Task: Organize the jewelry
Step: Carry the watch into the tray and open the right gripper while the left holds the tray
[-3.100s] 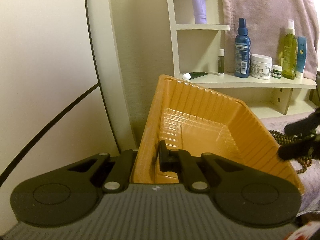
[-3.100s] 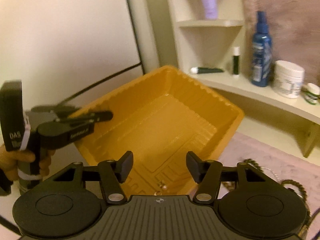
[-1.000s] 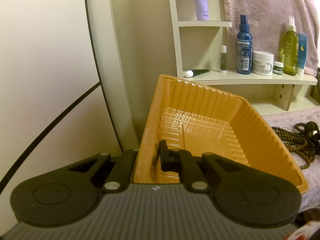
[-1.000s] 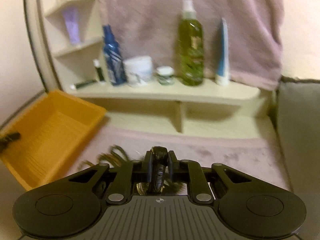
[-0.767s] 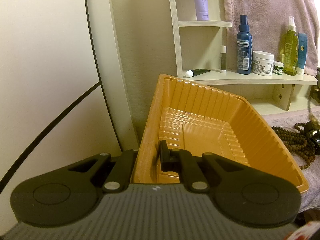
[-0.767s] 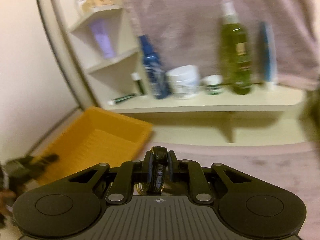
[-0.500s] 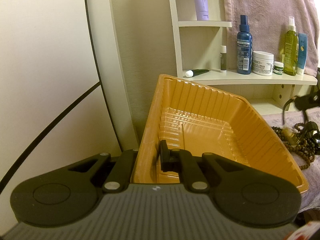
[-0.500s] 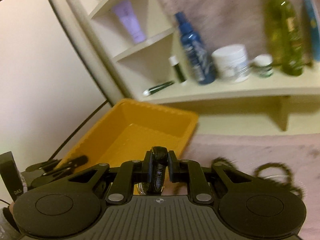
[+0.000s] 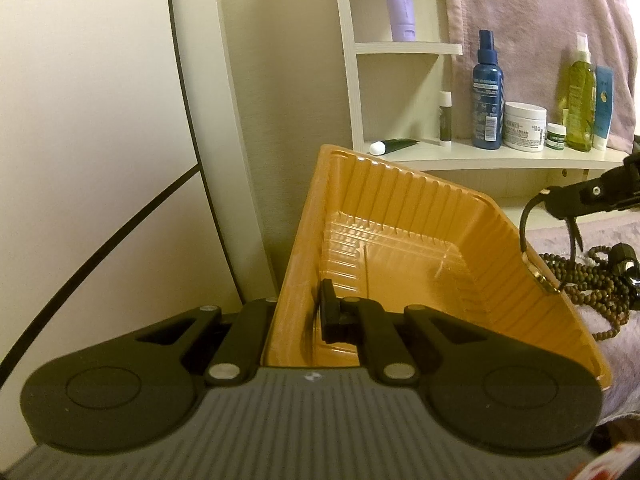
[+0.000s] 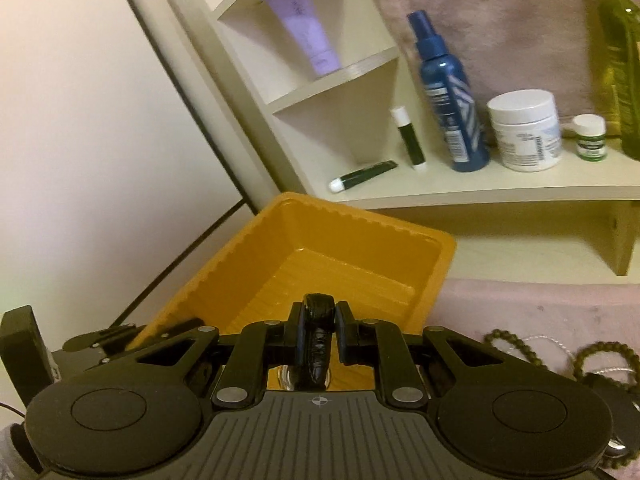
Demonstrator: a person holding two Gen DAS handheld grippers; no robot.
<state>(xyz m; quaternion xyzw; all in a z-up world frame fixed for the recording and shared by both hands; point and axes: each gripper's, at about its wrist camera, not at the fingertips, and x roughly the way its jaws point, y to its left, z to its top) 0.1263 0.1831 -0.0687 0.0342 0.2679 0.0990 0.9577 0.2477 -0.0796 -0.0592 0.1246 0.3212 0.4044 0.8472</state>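
My left gripper (image 9: pixel 304 316) is shut on the near wall of an orange ribbed tray (image 9: pixel 400 216), which it holds tilted. The tray's inside looks bare. My right gripper (image 10: pixel 318 320) is shut on the black strap of a wristwatch (image 10: pixel 318 344), just over the tray's (image 10: pixel 340 248) near rim. In the left wrist view the right gripper (image 9: pixel 560 200) comes in from the right, and the watch (image 9: pixel 540 278) dangles from it with its gold case at the tray's right rim. Brown bead strings (image 9: pixel 588 280) lie on the pink cloth right of the tray.
A white shelf (image 10: pixel 480 188) behind the tray carries a blue spray bottle (image 10: pixel 452 92), a white jar (image 10: pixel 524 130), a green bottle (image 10: pixel 620 68) and small tubes. A pink towel (image 9: pixel 520 20) hangs above it. A pale wall (image 9: pixel 80 120) stands at the left. More beads (image 10: pixel 516 348) lie beside my right gripper.
My right gripper has swung left from the bead pile to the tray's edge with the watch in it. The left gripper and the tray have stayed still.
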